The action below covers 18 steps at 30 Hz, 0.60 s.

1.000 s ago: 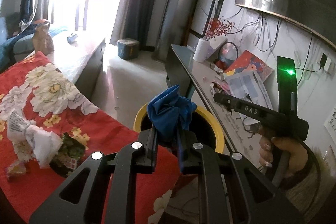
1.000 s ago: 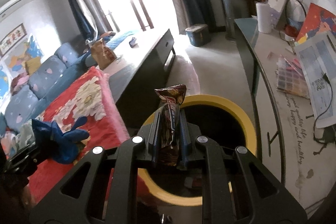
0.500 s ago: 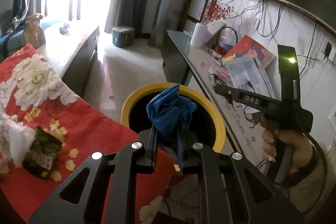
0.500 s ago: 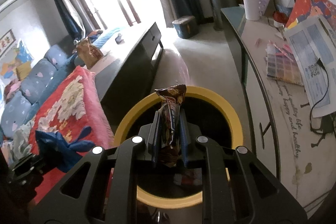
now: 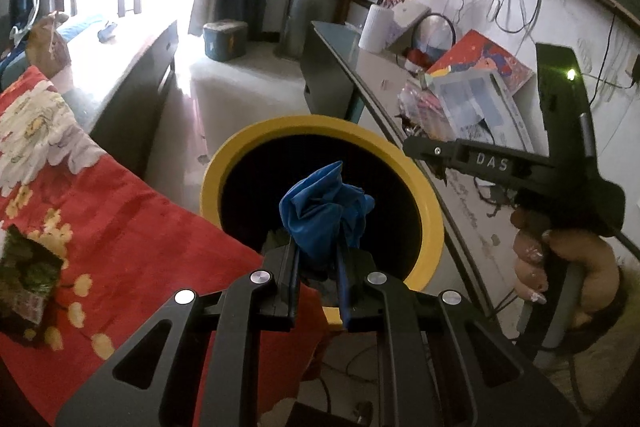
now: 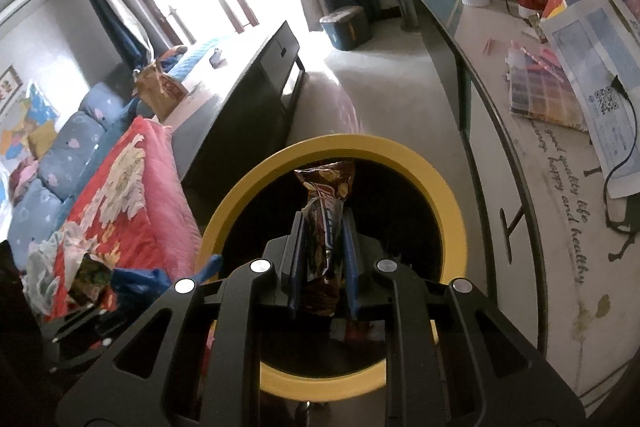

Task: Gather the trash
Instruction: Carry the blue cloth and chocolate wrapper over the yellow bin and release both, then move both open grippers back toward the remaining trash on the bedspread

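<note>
My left gripper (image 5: 317, 259) is shut on a crumpled blue cloth (image 5: 324, 215) and holds it over the dark mouth of a yellow-rimmed bin (image 5: 434, 215). My right gripper (image 6: 323, 243) is shut on a brown snack wrapper (image 6: 325, 203), also above the bin (image 6: 456, 227). The right gripper's body (image 5: 500, 163) shows at the bin's right side in the left wrist view. The blue cloth (image 6: 140, 277) shows at the lower left of the right wrist view.
A red floral blanket (image 5: 120, 239) lies left of the bin, with a dark green wrapper (image 5: 28, 275) and white tissue (image 6: 44, 259) on it. A long cluttered table (image 6: 560, 187) runs along the right. A dark cabinet (image 6: 248, 107) stands behind the bin.
Both grippers have moved forward over the bin with their loads. The bin's mouth now sits directly under the blue cloth and the wrapper. Both stay shut.
</note>
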Each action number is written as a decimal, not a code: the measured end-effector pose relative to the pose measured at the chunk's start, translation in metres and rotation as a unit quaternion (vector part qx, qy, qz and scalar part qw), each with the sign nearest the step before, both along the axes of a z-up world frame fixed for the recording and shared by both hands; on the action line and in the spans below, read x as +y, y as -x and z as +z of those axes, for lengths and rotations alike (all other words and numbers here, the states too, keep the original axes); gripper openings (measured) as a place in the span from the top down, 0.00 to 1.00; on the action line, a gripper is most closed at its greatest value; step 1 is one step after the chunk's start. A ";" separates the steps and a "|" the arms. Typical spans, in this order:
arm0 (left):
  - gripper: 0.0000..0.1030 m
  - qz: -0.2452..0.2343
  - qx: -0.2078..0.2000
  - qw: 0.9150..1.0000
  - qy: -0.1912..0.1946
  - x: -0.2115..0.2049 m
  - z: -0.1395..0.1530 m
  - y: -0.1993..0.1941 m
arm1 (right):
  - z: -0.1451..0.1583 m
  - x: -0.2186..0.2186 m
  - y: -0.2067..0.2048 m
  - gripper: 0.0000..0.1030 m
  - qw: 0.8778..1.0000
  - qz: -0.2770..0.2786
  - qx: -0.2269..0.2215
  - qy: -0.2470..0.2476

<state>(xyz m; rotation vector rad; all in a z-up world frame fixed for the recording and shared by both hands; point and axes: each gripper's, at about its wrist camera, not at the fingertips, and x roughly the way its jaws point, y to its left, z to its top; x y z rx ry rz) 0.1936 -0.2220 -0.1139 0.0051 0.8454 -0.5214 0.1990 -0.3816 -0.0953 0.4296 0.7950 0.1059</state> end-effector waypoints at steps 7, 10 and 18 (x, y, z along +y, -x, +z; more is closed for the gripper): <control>0.86 -0.005 0.020 1.000 -0.006 -0.009 -0.014 -0.008 | -0.006 0.000 -0.004 0.86 1.000 -0.001 0.007 -0.004; 0.85 -0.004 0.024 1.000 -0.002 -0.011 -0.017 -0.013 | -0.007 0.000 -0.004 0.80 1.000 -0.003 0.008 -0.007; 0.10 0.013 -0.013 1.000 -0.008 -0.004 0.000 -0.003 | -0.003 -0.008 0.002 0.43 0.999 -0.033 -0.007 -0.005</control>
